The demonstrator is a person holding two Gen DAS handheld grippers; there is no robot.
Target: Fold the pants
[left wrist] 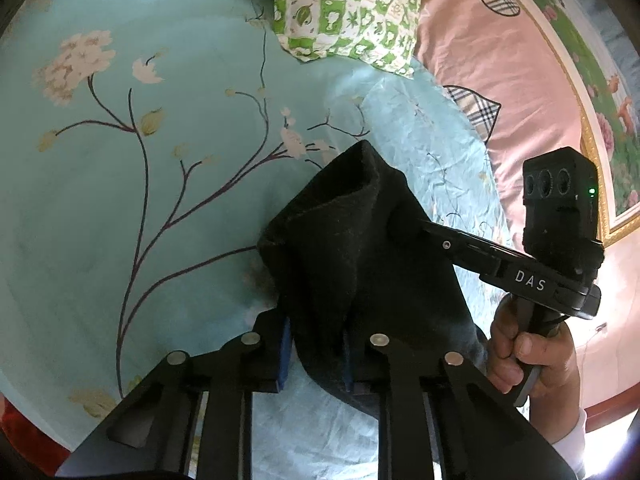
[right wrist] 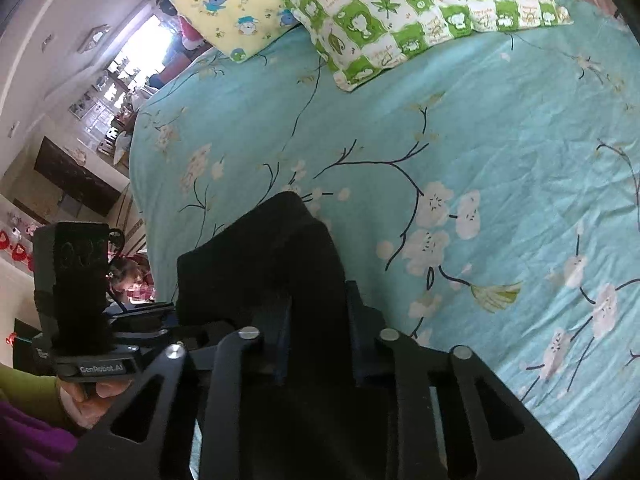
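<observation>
The black pants (left wrist: 352, 248) are held up in a bunch above the turquoise flowered bed sheet (left wrist: 140, 184). My left gripper (left wrist: 316, 352) is shut on the pants, cloth pinched between its blue-padded fingers. My right gripper (left wrist: 424, 226) comes in from the right in the left wrist view, its tips buried in the same cloth. In the right wrist view the right gripper (right wrist: 320, 336) is shut on the black pants (right wrist: 276, 264), which hide its fingertips. The left gripper's body (right wrist: 76, 296) shows at the left there.
A green-and-white checked pillow (left wrist: 352, 12) lies at the head of the bed, and shows in the right wrist view (right wrist: 420, 8) beside a yellow cartoon pillow (right wrist: 224, 4). A pink quilt (left wrist: 500, 80) lies on the right. The bed edge and room furniture (right wrist: 76, 176) are at left.
</observation>
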